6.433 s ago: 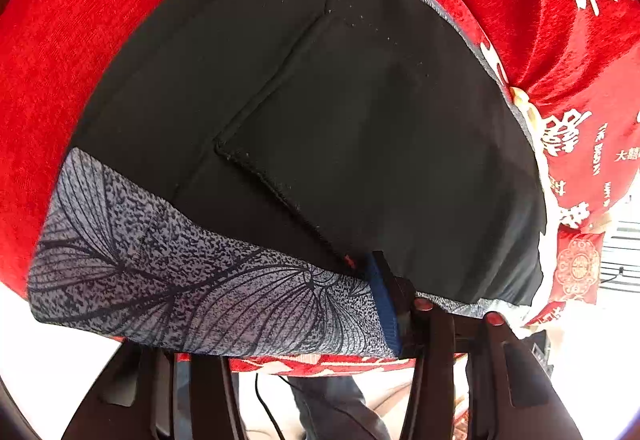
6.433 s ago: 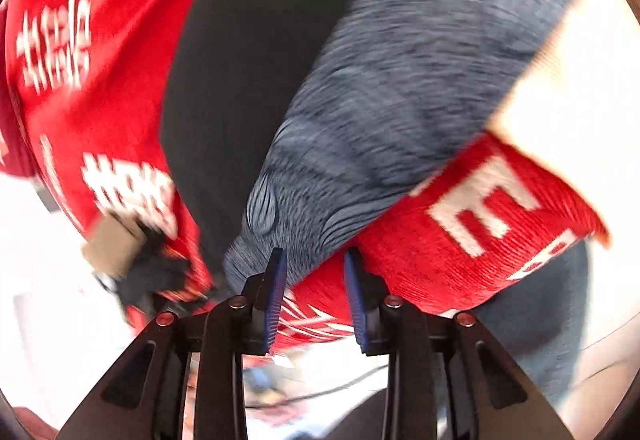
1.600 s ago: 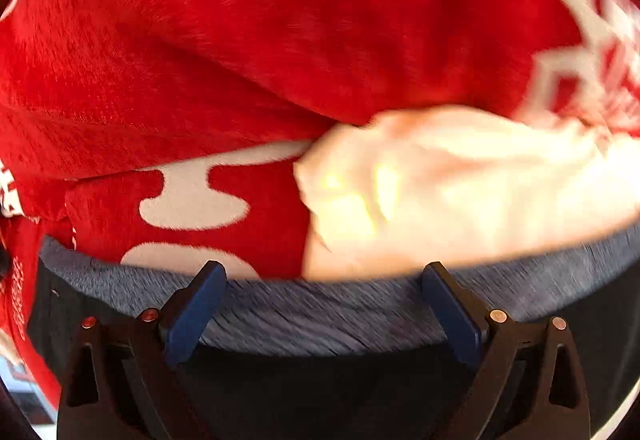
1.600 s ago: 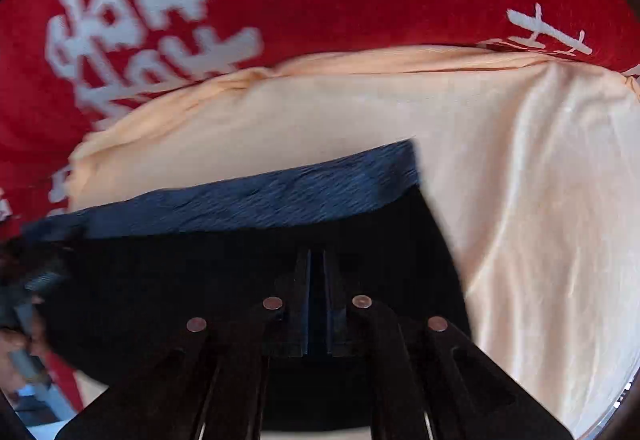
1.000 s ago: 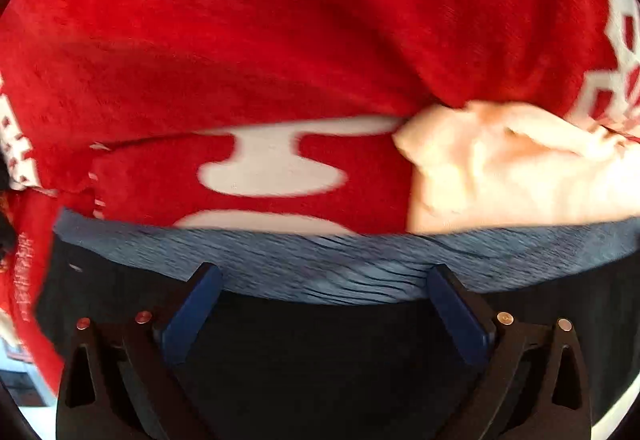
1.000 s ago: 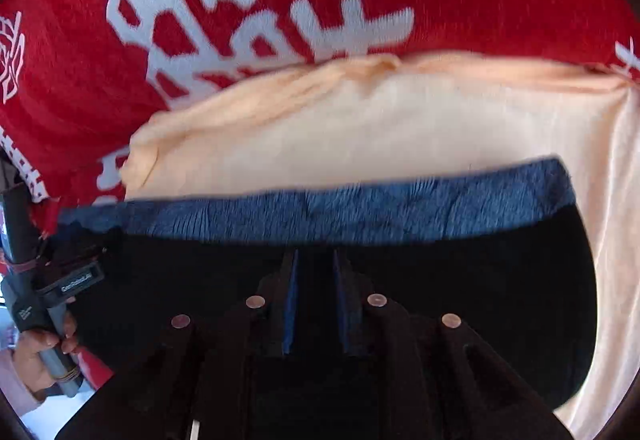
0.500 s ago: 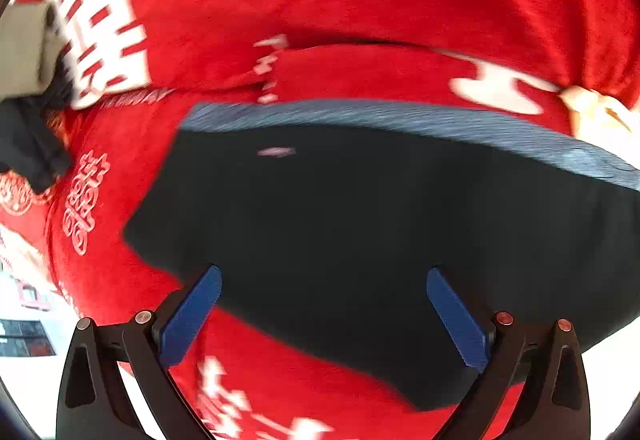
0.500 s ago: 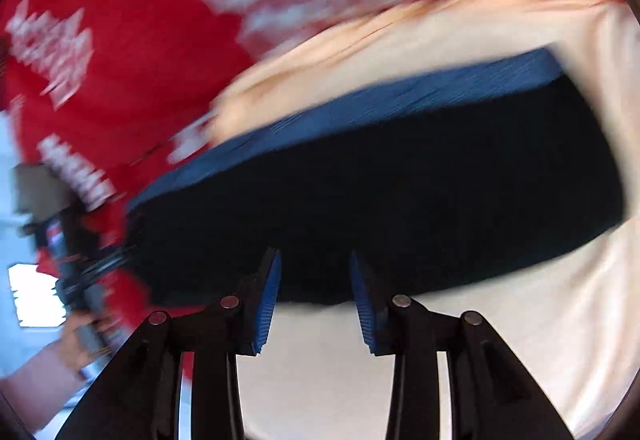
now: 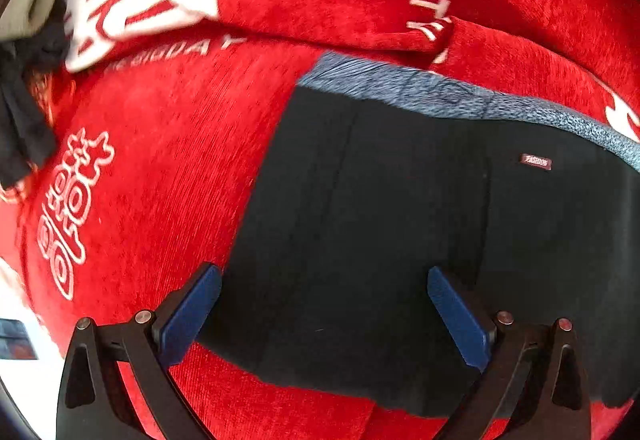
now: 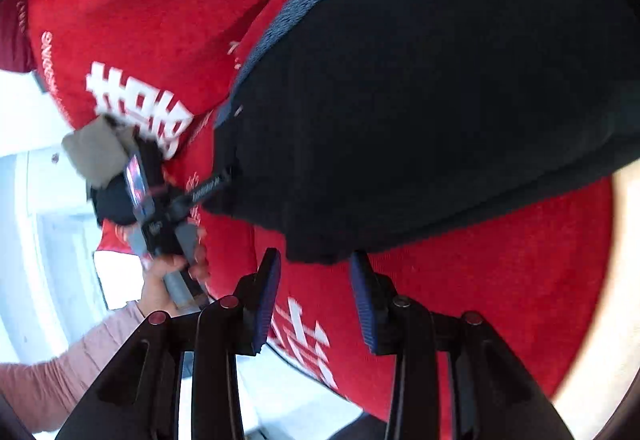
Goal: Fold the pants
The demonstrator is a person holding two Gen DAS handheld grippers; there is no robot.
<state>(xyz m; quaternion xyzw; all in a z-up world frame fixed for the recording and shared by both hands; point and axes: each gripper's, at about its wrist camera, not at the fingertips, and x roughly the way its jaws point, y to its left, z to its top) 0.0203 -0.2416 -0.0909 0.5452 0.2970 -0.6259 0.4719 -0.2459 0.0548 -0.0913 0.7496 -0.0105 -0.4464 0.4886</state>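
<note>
— Fingers on both sides spread, gripping nothing: left gripper (image 9: 324, 310), right gripper (image 10: 314, 294). Folded black fabric pants with grey patterned waistband (image 9: 400, 220) just ahead, flat on red plush cloth (image 9: 160, 160).

— Between folds, probably. Next: close on near edge, fold over again.

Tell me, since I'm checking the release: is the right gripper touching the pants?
Apart. The right wrist view shows the right gripper open, red cloth visible between its fingertips and the pants hem.

Both claws (image 9: 320, 304) (image 10: 314, 294) agape, empty.
</note>
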